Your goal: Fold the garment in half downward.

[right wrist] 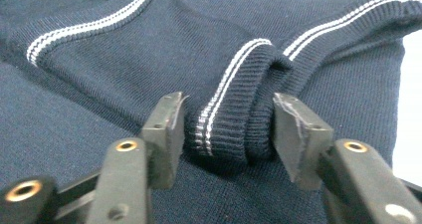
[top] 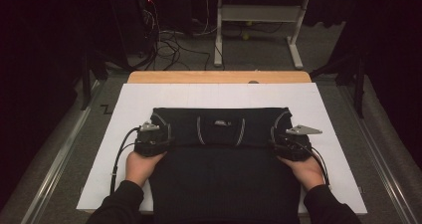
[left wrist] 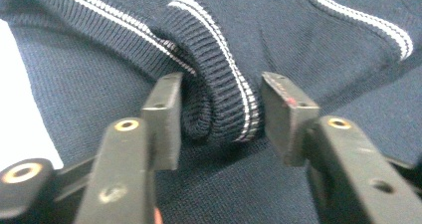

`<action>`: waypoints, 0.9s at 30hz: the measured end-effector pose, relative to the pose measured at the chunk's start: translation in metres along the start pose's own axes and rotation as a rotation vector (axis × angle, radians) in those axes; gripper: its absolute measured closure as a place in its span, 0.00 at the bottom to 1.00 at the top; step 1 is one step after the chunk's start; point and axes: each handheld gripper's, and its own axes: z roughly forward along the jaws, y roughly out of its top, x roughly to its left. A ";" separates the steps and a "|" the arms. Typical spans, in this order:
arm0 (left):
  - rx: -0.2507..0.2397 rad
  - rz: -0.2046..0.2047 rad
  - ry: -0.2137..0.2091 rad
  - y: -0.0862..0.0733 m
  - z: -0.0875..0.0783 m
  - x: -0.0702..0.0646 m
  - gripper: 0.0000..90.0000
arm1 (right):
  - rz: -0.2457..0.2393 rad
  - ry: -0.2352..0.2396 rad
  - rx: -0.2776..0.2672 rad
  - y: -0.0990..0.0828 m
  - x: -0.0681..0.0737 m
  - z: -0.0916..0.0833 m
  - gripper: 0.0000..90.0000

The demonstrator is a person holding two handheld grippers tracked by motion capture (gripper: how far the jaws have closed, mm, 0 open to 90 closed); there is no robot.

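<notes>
A dark navy knitted sweater [top: 224,174] with thin white stripes lies flat on a white board [top: 124,119], its top part folded down with the neck label [top: 221,123] facing up. My left gripper [top: 161,133] sits at the sweater's left side. In the left gripper view, the gripper [left wrist: 219,102] has a rolled ribbed striped edge [left wrist: 224,84] between its pads, which touch it on both sides. My right gripper [top: 281,135] sits at the sweater's right side. In the right gripper view, the gripper [right wrist: 228,122] holds the matching ribbed roll [right wrist: 234,109] the same way.
The white board rests on a wooden table [top: 219,77]. Bare board shows to the left, right and beyond the sweater. Metal rails [top: 59,154] run along the floor on both sides. A desk frame [top: 259,15] and cables [top: 169,45] stand farther back.
</notes>
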 end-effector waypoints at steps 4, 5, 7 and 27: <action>0.006 0.010 -0.031 0.000 0.000 -0.001 0.70 | -0.011 0.003 0.000 0.000 0.001 -0.001 0.74; 0.006 0.018 -0.030 0.000 -0.001 -0.002 0.73 | -0.018 0.006 -0.006 0.000 0.002 -0.001 0.81; 0.000 0.036 -0.022 -0.001 -0.002 -0.004 0.75 | -0.033 0.008 -0.007 0.000 0.004 -0.001 0.85; -0.105 0.082 -0.058 -0.008 -0.050 -0.028 0.75 | -0.065 0.044 -0.168 -0.009 0.015 -0.048 0.87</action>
